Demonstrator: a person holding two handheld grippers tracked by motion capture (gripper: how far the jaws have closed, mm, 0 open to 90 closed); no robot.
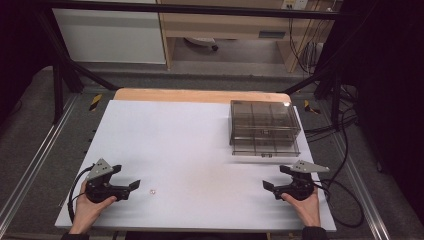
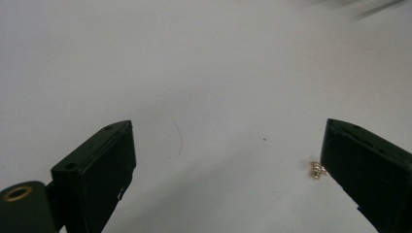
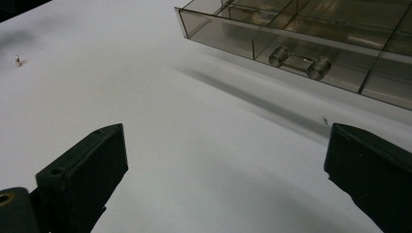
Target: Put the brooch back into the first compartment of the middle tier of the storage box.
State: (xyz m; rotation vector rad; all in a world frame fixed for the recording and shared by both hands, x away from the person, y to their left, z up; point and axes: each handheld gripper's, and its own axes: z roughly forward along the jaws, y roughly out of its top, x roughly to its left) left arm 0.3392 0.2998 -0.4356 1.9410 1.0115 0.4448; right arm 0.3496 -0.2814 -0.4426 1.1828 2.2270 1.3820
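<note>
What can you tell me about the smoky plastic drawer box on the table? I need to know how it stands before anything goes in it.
The drawer box is a low cabinet of dark, see-through plastic with a flat top, standing upright at the far right of the white table. Its bottom drawer is pulled out toward the person, showing divided compartments that look empty. The drawer front carries a clear bar handle. Nothing touches the box but the table.
</note>
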